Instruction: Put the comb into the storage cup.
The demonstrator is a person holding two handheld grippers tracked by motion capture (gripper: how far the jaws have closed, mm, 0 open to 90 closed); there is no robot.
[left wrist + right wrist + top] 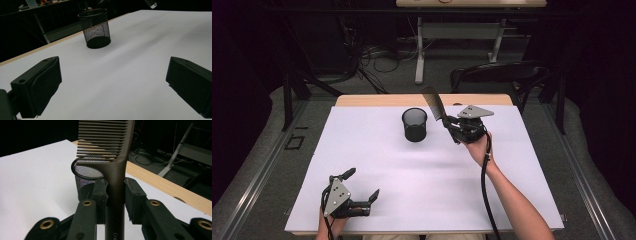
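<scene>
A dark brown comb (115, 170) stands upright between the pads of my right gripper (115, 197), which is shut on its handle. In the high view that gripper (447, 121) hovers just right of a black mesh cup (414, 125) on the white sheet, with the comb (433, 102) tilted up and to the left. The cup's rim (85, 168) lies just behind the comb's teeth. My left gripper (362, 185) rests near the table's front left, open, with nothing between its jaws. It faces the mesh cup (95, 28) from a distance.
A white sheet (422, 170) covers most of the wooden table (377, 100). Behind the table stand a dark chair (502, 75) and a desk frame (457, 35) with cables on the floor. A black cable (486, 195) trails from my right gripper along the forearm.
</scene>
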